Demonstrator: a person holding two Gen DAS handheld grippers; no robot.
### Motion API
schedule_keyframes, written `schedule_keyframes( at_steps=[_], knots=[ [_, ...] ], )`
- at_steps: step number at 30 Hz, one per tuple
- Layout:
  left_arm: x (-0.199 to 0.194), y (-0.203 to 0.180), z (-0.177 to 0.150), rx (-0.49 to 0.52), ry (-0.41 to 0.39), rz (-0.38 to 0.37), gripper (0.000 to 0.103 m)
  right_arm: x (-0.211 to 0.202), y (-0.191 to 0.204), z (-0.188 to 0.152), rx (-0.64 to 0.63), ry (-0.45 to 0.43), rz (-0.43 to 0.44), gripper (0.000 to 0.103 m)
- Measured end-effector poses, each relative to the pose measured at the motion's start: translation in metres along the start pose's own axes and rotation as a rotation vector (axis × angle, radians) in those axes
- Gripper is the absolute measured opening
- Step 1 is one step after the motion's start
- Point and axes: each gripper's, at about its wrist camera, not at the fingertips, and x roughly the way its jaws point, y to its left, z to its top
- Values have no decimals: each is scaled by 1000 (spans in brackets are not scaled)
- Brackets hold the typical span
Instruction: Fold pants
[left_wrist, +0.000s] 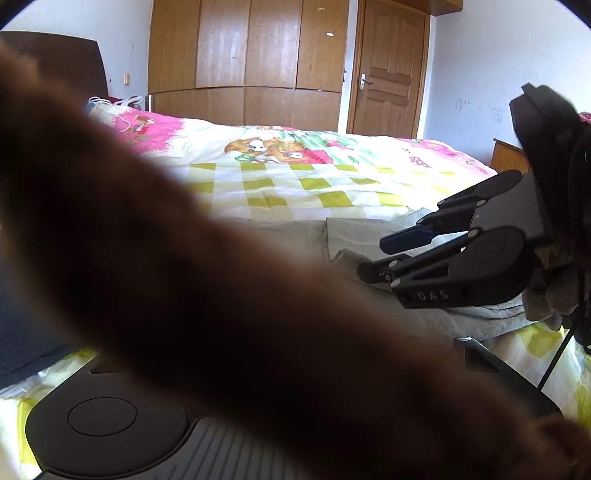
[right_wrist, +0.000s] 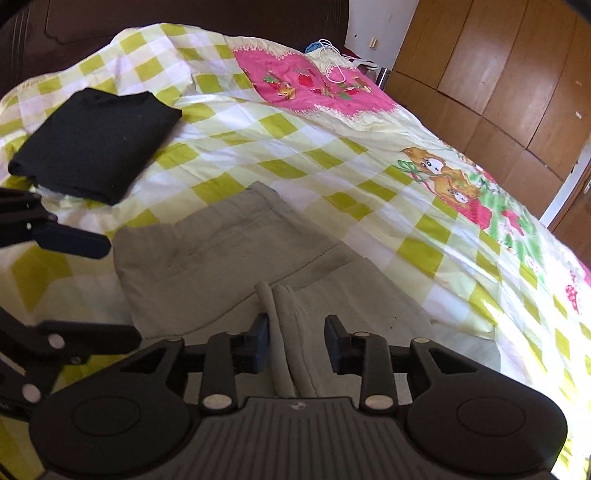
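Grey pants (right_wrist: 236, 254) lying folded on checked bedspread (right_wrist: 332, 122), near edge of bed, waistband end farther away, leg cuffs doubled back toward near edge. Right gripper (right_wrist: 296, 345) positioned low over doubled cuffs, jaws standing moderately apart, folded cuff edges lying between blue pads (right_wrist: 260, 343) without being clamped; nothing held. Left gripper (right_wrist: 74, 280) visible at left of right wrist view, just beside left edge of pants, jaws spread wide, nothing seen between them. Left wrist view largely blocked by blurred brown mass (left_wrist: 184, 277) close to lens. Folded black garment (right_wrist: 96, 144) resting farther left on bedspread, apart from pants. White cable (right_wrist: 332, 62) lying near far end of bed. Wooden wardrobe (left_wrist: 247, 59) standing beyond bed.
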Motion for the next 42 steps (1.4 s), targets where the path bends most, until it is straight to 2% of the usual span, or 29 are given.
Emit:
schedule_keyframes(
  at_steps=[5, 8, 9, 10, 13, 16, 18, 20, 22, 25, 27, 31, 33, 36, 39, 42],
  knots=[
    [1, 0, 1, 2, -3, -5, 73, 16, 8, -5, -73, 32, -13, 49],
    [5, 0, 3, 6, -13, -12, 73, 25, 3, -3, -21, 47, -8, 47],
    [8, 0, 4, 7, -15, -15, 73, 26, -1, 0, 19, 55, 2, 30],
    [10, 0, 5, 7, -16, -17, 73, 26, -6, 2, 64, 63, 7, 19],
    [20, 2, 4, 7, 0, -29, 73, 14, -21, 14, 154, 28, -5, 19],
    [26, 2, 2, 4, 28, -46, 73, -6, -34, 38, 215, -74, -52, 19],
    [27, 4, 1, -5, 35, -50, 73, -16, -36, 54, 223, -157, -63, 19],
    [27, 5, 0, -14, 37, -50, 73, -17, -22, 67, 163, -213, -44, 19],
    [27, 7, 0, -20, 43, -49, 73, -3, 2, 69, 79, -203, 9, 19],
    [24, 5, -2, -10, 54, -41, 73, 29, 38, 55, -53, -88, 136, 19],
    [21, 3, -5, 0, 63, -34, 73, 36, 48, 43, -77, -49, 194, 21],
    [16, 4, -8, -2, 78, -34, 73, 22, 40, 34, -37, -89, 242, 23],
    [14, 4, -7, 0, 77, -29, 73, 18, 34, 35, -23, -98, 234, 24],
    [9, 4, -4, 9, 65, -10, 73, 13, 31, 34, -35, -90, 247, 35],
    [1, 7, 0, 9, 53, 11, 73, 2, 31, 29, -49, -98, 288, 36],
    [-9, 11, 5, 21, 38, 35, 74, -11, 21, 21, -21, -94, 280, 37]
  ],
)
